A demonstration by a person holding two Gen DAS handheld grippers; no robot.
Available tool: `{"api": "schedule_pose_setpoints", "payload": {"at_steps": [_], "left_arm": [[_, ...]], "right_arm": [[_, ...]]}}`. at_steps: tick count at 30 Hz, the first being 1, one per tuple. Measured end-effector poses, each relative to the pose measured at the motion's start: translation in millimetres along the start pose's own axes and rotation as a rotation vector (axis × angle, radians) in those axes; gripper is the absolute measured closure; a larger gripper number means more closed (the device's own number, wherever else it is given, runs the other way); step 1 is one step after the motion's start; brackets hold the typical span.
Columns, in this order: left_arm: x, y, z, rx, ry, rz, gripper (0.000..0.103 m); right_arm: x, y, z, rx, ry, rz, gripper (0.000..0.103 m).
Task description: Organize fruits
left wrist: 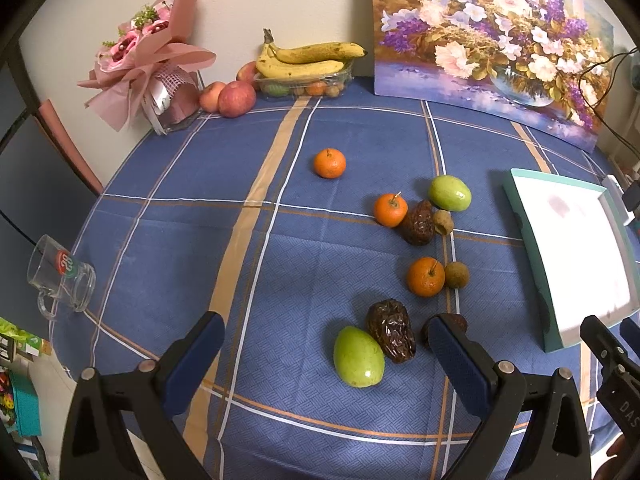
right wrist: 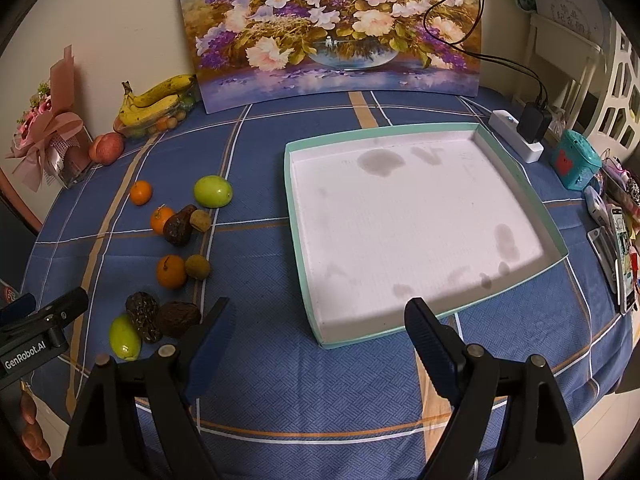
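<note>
Loose fruit lies on the blue plaid tablecloth: three oranges, the nearest (left wrist: 425, 276), two green fruits (left wrist: 359, 357) (left wrist: 449, 193), dark wrinkled dates (left wrist: 391, 335) and small brown longans (left wrist: 456, 274). The same fruit shows at left in the right wrist view, with a green one (right wrist: 213, 191). My left gripper (left wrist: 326, 344) is open and empty, hovering just before the near green fruit and date. My right gripper (right wrist: 320, 326) is open and empty at the near edge of the white tray with a teal rim (right wrist: 298, 248), which holds nothing.
At the back wall stand a flower painting (right wrist: 332, 28), a box topped with bananas (left wrist: 308, 62), apples (left wrist: 236, 98) and a pink bouquet (left wrist: 148, 64). A glass mug (left wrist: 60, 276) lies at the left table edge. A power strip (right wrist: 520, 138), teal box and remotes sit right.
</note>
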State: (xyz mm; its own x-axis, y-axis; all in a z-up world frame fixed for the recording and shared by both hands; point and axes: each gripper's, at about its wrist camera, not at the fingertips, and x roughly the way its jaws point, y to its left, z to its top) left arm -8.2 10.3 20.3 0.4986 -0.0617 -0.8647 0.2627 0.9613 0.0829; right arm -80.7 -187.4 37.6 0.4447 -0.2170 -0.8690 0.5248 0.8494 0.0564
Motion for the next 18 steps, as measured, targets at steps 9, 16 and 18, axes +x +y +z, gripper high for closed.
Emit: {"api": "schedule_pose_setpoints", "payload": {"at_steps": [9, 16, 18], "left_arm": [[2.1, 2.0, 0.2, -0.002, 0.009, 0.000, 0.000], [2.6, 3.0, -0.2, -0.003, 0.011, -0.001, 0.000], [2.9, 3.7, -0.5, -0.004, 0.011, -0.002, 0.000]], "right_arm": [[1.2, -0.6, 0.0, 0.003, 0.004, 0.001, 0.017], [2.3, -2.7, -0.4, 0.004, 0.008, -0.001, 0.017], [3.0, -3.0, -0.7, 0.005, 0.010, -0.001, 0.017]]}}
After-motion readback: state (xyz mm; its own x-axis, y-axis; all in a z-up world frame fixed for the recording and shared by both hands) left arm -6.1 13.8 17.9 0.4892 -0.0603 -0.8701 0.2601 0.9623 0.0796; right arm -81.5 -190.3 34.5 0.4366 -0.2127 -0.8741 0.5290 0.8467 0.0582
